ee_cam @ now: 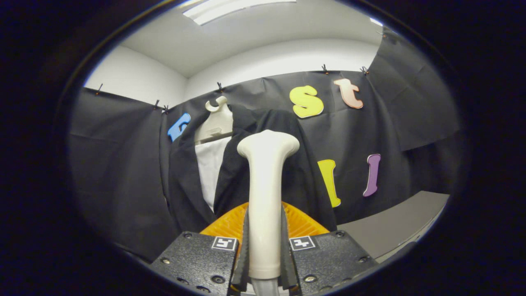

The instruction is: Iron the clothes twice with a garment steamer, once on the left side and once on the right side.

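A cream garment steamer [266,197] stands upright between my fingers, its flared head at the top. My gripper [265,242] is shut on its handle, with a finger pressing on each side. Beyond it a black jacket [242,172] with a white shirt [210,168] inside hangs on a cream hanger [217,119] against the booth's black cloth wall. The steamer head is in front of the jacket's right front panel; whether it touches the cloth I cannot tell. An orange ribbed part [300,222] shows behind the handle, just above my fingers.
A grey table top [394,226] lies to the right below the cloth wall. White room walls and a ceiling light [230,8] rise above the cloth.
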`<move>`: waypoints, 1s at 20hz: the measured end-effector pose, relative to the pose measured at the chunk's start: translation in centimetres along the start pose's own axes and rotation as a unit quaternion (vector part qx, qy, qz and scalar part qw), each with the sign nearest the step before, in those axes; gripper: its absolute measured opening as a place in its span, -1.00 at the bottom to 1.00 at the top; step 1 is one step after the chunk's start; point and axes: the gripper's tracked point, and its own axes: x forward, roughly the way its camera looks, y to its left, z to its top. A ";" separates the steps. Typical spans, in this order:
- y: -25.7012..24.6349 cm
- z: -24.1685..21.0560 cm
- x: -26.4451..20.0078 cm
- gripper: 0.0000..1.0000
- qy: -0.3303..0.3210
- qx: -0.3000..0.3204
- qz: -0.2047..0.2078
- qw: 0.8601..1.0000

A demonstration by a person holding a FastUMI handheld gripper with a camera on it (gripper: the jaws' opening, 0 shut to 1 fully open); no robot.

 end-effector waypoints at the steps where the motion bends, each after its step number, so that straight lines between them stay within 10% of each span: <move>1: -0.2 -0.4 -0.3 -0.33 0.004 -0.006 -0.002 1.000; 20: -2.0 -8.5 -3.6 -0.33 0.091 -0.033 -0.022 0.995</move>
